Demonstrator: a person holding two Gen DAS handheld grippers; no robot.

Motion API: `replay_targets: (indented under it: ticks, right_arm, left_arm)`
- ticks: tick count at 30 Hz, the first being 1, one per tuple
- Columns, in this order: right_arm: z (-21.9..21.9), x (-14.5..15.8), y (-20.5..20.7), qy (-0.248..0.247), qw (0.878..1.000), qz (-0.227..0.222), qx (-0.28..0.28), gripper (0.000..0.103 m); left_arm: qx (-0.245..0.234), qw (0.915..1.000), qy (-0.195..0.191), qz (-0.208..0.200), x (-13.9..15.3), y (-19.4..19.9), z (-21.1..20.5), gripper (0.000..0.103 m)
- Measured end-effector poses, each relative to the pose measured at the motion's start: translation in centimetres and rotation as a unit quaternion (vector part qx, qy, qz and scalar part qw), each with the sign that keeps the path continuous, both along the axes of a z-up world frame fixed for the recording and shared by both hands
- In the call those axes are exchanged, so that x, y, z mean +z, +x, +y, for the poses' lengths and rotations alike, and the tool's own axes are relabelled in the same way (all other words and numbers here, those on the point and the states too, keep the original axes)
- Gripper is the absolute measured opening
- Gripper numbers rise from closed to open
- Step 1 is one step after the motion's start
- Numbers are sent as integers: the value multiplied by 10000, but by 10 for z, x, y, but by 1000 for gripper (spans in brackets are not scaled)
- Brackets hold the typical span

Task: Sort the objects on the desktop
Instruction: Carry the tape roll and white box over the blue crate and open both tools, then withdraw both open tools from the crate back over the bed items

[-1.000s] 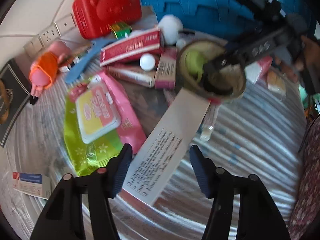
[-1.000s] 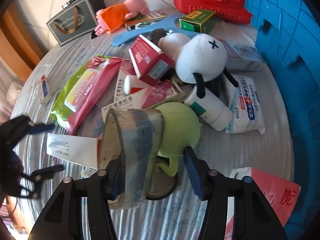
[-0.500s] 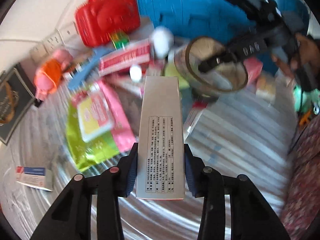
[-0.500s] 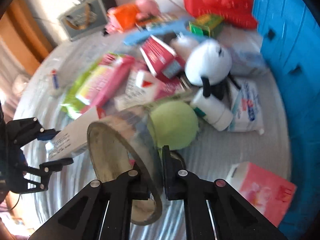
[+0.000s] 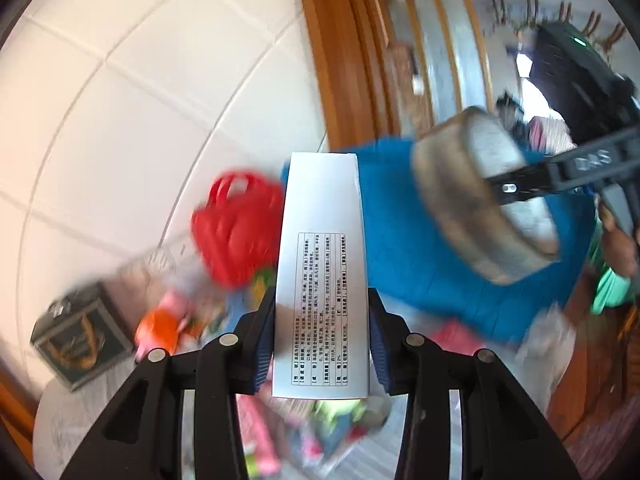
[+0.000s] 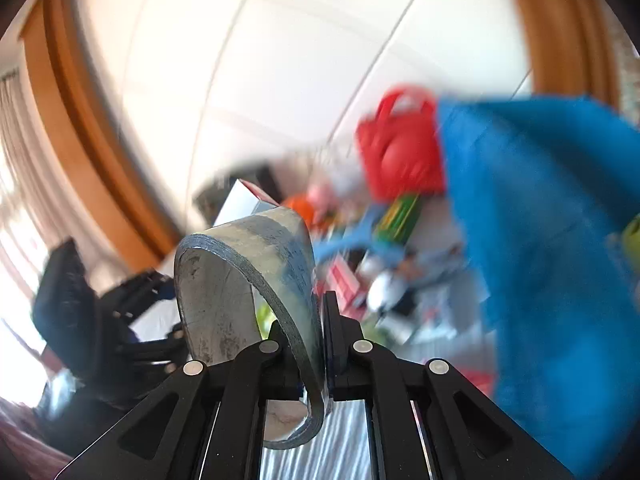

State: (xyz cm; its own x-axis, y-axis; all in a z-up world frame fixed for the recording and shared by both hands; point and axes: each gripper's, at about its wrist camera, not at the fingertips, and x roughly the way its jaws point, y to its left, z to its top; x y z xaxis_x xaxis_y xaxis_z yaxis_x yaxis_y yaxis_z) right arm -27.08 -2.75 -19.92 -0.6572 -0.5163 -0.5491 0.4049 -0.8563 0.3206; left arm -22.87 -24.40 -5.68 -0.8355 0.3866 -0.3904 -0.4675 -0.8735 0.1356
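Note:
My left gripper (image 5: 322, 340) is shut on a long white box (image 5: 322, 264) with black printed text, held upright high above the table. My right gripper (image 6: 318, 344) is shut on the wall of a grey tape roll (image 6: 248, 280); the roll also shows in the left wrist view (image 5: 484, 196), held up in front of the blue crate (image 5: 420, 240). The blue crate (image 6: 552, 240) fills the right of the right wrist view. The pile of desktop objects (image 6: 360, 240) lies blurred below.
A red toy case (image 5: 236, 228) stands by the white tiled wall (image 5: 140, 100). A dark gift bag (image 5: 80, 336) and a pink-and-orange plush (image 5: 164, 324) sit at the left. Wooden door frame and rails (image 5: 360, 60) stand behind. The left gripper shows at left (image 6: 132, 320).
Both grippers have lifted and tilted upward, carrying the white box and the tape roll off the table. The views now face the wall and the crate.

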Motion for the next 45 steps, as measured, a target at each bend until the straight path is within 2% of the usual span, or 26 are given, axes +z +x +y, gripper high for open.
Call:
replay_targets:
  ticks: [2,6,9,11,13,18,26,35,36,37,38,39,40,42,45]
  right_arm:
    - [38,36,14,-147,9991,259,-291,7]
    - [115,77,28,-177,9941,507,-938,7]
    - [170,92,27,-165,9893,495,-1359,7]
    - [203,98,23,-68,9867,427,-1565,7]
    - [234,102,15,-45,9856,322,-1661,7]
    - [302,99,-10,-184,9836,6,-1796,7]
    - [363,92,-38,-456,9846,-238,-1670,7]
    - [359,89,-78,-254,9882,-308,-1479,8]
    - [358,88,-82,-257,9881,-322,-1484,10]
    - [358,88,-87,-257,9876,-350,-1511,13]
    - [357,88,-91,-235,9870,-382,-1540,16]
    - [356,88,-96,-220,9862,-453,-1580,35]
    - [357,87,-101,-206,9851,-554,-1616,59]
    - [358,86,-106,-106,9803,-720,-1835,71]
    - [360,92,-97,-302,9823,-554,-1766,81]
  left_arm:
    - [-54,9998,165,52,24,-8,26,40]
    - [-211,9990,281,264,61,-21,91,40]
    - [-265,9986,273,374,81,-31,141,40]
    - [-120,9987,220,440,91,-41,178,40]
    - [-90,9990,208,376,98,-56,212,40]
    - [465,9983,106,330,103,-77,278,40]
    - [1196,9922,-119,327,104,-100,313,41]
    - [1599,9866,-253,205,104,-112,319,41]
    - [1625,9862,-268,190,104,-114,319,41]
    - [1637,9859,-299,167,105,-115,320,47]
    - [1655,9855,-341,136,106,-118,322,62]
    - [1716,9844,-348,146,109,-120,323,71]
    - [1796,9830,-323,217,112,-119,323,82]
    - [1818,9821,-335,358,116,-115,323,85]
    - [1831,9815,-370,425,119,-115,325,92]
